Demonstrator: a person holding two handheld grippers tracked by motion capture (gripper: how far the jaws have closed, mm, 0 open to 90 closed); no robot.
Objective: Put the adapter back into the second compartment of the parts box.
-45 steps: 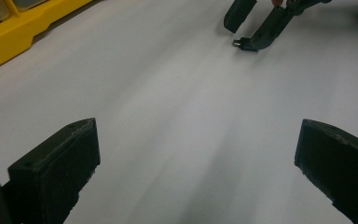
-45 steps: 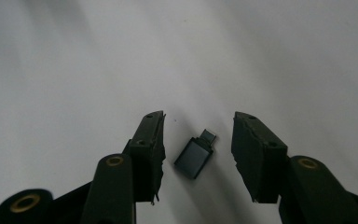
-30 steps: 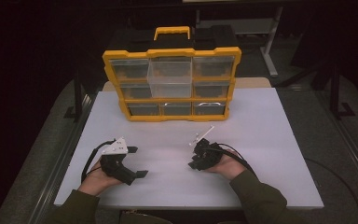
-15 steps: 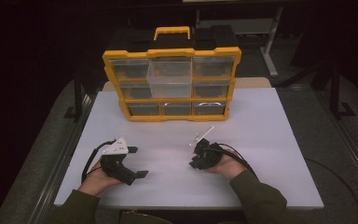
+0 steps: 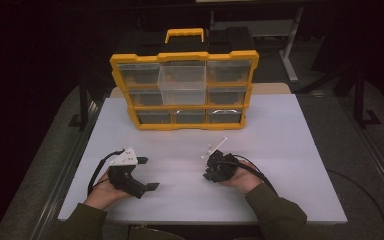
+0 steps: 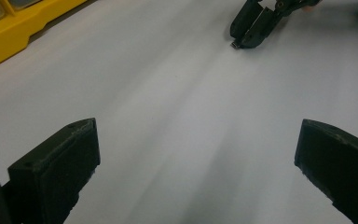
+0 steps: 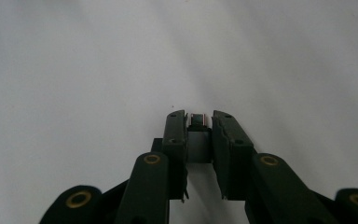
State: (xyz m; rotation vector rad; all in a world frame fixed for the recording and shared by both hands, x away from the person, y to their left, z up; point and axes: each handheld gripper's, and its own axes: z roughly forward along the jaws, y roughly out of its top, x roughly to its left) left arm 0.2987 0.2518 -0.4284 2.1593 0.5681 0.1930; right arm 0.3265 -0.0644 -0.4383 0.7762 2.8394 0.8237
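The white table (image 5: 290, 135) has a wide bare stretch in front of the person, and both hands rest near its near edge with plenty of room to either side. The left gripper (image 5: 147, 173) sits toward the left edge, its jaws spread wide with nothing but bare tabletop between them, as the left gripper view (image 6: 196, 163) shows clearly. The right gripper (image 5: 211, 170) lies just right of the table's middle, well apart from the left one, and points across toward it. Its jaws have just been closing, and in the right gripper view (image 7: 198, 122) they now press on a small block (image 7: 198, 120) with a pale, reddish-edged end, held at the very tips just above the table surface; in the high view the piece is too small to make out. The left gripper view also catches the right gripper (image 6: 247, 37) farther off, tips down by the tabletop. At the far side of the table stands a yellow organizer case (image 5: 185, 55) with clear drawers, upright and facing the person, its middle top drawer (image 5: 182, 82) pulled out. Open tabletop lies between it and both grippers. Beyond the table edges the room is dark.
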